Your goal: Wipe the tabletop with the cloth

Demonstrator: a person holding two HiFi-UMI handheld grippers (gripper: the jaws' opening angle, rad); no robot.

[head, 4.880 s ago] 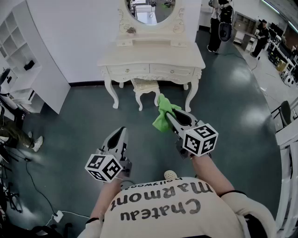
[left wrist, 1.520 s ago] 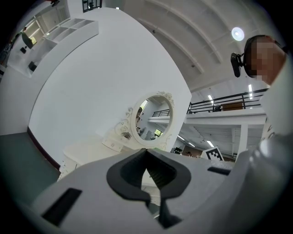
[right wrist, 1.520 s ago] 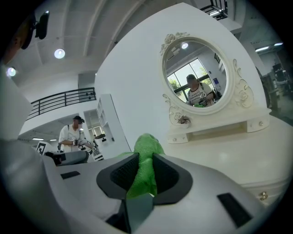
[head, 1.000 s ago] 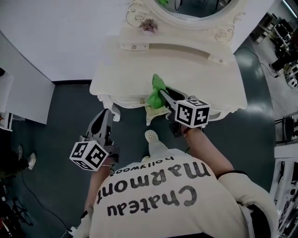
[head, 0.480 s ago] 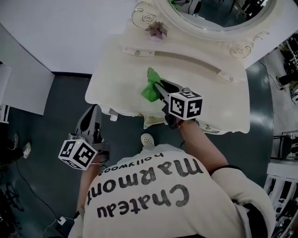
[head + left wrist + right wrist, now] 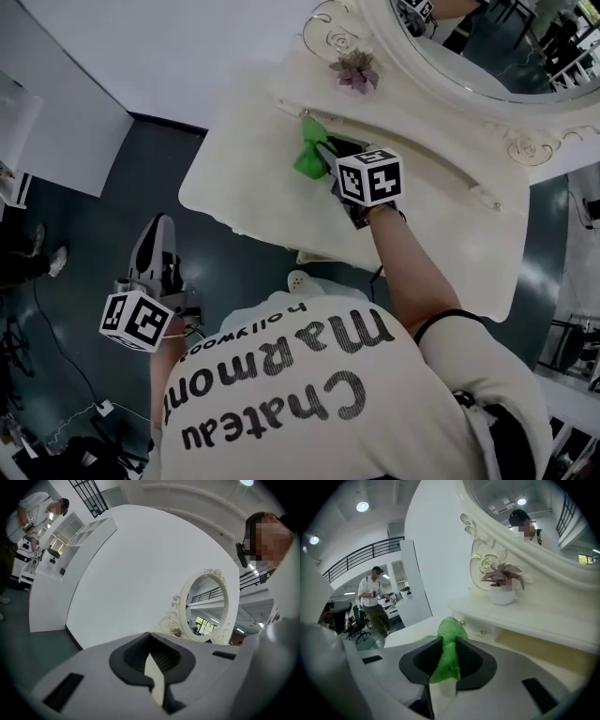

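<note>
A green cloth (image 6: 308, 155) hangs from my right gripper (image 6: 322, 152), which is shut on it over the cream dressing table's top (image 6: 253, 178), close to the raised back shelf. In the right gripper view the green cloth (image 6: 447, 654) is pinched between the jaws, bunched and sticking out ahead. My left gripper (image 6: 157, 236) hangs off the table's front left, over the dark floor, jaws closed with nothing in them. The left gripper view shows the left gripper (image 6: 151, 663) shut, aimed at the white wall and the oval mirror (image 6: 206, 606).
A small potted plant (image 6: 354, 71) stands on the back shelf (image 6: 403, 141) by the mirror frame. The same potted plant (image 6: 502, 585) sits just ahead of the cloth, above small drawers (image 6: 480, 629). A stool (image 6: 323, 259) is tucked under the table. A person (image 6: 372, 602) stands far off.
Over the earlier frames I walked up to the dressing table. In the last second the right gripper carried the cloth from the front edge farther in over the tabletop, toward the back shelf.
</note>
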